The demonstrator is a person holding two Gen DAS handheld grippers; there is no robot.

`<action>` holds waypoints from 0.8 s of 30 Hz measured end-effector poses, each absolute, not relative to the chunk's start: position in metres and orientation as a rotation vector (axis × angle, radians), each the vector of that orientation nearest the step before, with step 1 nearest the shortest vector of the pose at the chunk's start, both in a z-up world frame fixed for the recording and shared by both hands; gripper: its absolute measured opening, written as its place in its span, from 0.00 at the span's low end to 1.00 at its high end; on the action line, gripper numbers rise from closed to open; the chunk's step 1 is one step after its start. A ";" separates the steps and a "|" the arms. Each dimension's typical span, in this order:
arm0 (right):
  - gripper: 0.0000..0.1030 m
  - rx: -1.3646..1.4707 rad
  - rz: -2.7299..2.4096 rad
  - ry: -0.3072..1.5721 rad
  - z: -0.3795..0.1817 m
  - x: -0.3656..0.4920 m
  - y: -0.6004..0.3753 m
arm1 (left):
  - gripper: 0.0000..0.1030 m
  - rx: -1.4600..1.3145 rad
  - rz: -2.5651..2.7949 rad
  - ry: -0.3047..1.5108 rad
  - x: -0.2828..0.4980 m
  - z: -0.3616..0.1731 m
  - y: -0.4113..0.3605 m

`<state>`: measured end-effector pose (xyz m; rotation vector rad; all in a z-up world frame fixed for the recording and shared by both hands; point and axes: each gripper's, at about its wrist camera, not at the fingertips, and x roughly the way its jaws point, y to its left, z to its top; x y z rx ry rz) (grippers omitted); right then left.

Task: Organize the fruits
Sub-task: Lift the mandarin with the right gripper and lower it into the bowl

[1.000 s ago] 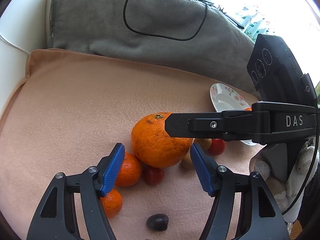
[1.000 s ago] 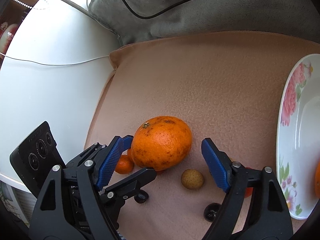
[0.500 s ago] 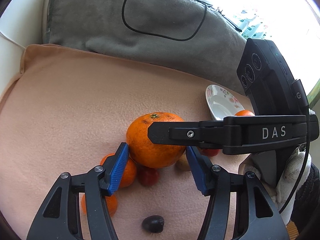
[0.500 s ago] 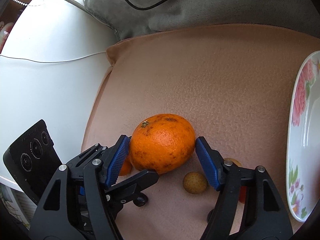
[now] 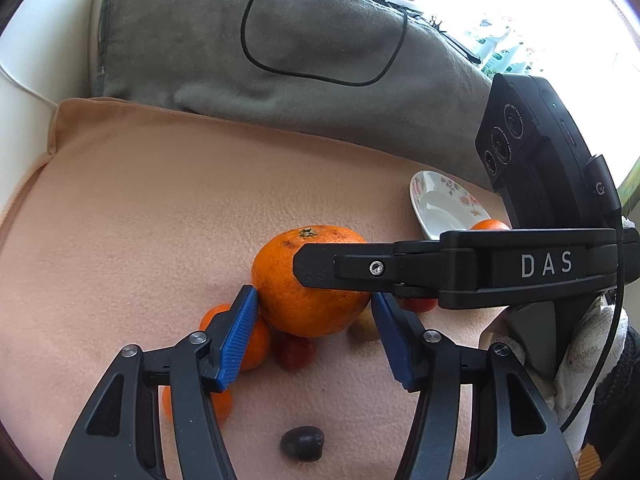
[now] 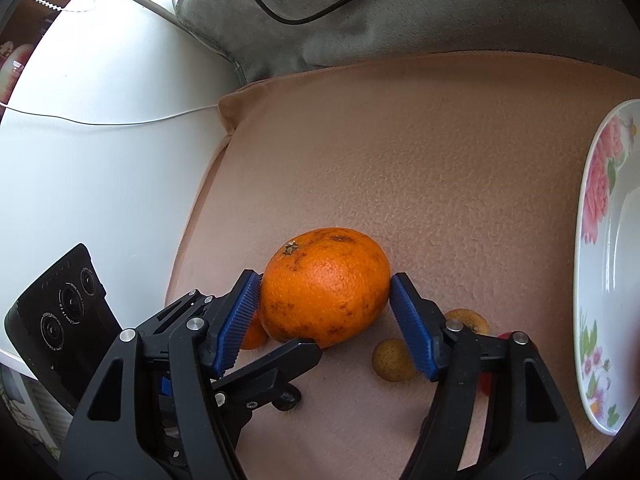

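Nearest the left wrist camera a dark fruit lies on the peach blanket, with small oranges and a red fruit just beyond it. Both tools clamp the big orange, which rests on the blanket: the left tool presses its blue pads to either side, and the right tool grips it likewise, pads touching the peel at left and right. Two small brown fruits sit beside the right tool's finger. Farther off stands the flowered plate, holding another orange, and behind it lies a grey cushion crossed by a black cable
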<state>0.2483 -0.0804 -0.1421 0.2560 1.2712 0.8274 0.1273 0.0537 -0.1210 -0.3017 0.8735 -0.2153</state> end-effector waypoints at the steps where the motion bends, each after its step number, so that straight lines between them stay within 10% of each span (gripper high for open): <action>1: 0.68 0.257 0.828 1.270 -0.141 0.248 -0.081 | 0.57 -0.302 -0.215 0.872 0.127 -0.120 0.054; 24: 0.68 0.266 0.801 1.174 -0.096 0.236 -0.123 | 0.57 -0.250 -0.257 0.804 0.124 -0.090 0.017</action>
